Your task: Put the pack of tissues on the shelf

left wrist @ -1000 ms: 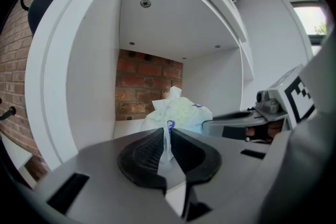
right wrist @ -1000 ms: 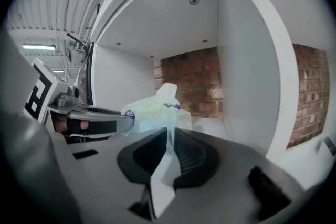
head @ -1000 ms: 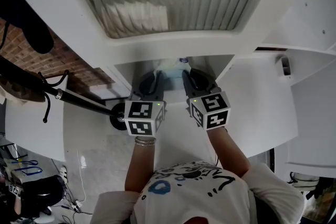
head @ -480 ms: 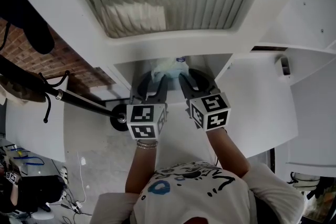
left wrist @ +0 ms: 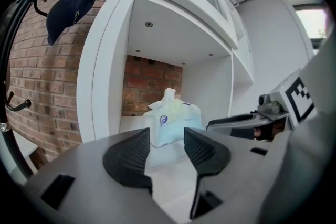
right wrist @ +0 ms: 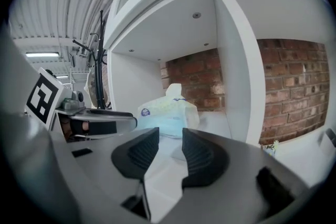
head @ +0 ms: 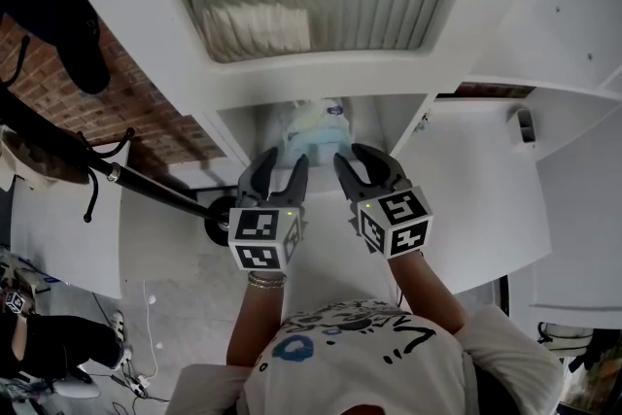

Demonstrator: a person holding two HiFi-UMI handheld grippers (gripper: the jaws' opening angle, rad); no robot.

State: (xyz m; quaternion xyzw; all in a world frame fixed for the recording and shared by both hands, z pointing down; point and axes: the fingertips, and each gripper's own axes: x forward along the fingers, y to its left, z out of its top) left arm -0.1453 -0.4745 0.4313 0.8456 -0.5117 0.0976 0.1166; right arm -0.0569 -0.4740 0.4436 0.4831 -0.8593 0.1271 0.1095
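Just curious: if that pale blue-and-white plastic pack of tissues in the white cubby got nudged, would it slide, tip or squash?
The pale blue-and-white plastic pack of tissues looks crumpled and puffy, so it would probably squash, not stay stiff. Being tissue, it is likely light and may slide on the smooth white shelf. Its broad base suggests little tipping.

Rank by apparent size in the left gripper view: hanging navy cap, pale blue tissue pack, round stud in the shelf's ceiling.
Largest, tied: navy fabric cap and pale blue plastic tissue pack. They look about alike, and their differing distances from the camera make ranking them unsure.
Smallest: small round stud in the shelf ceiling.
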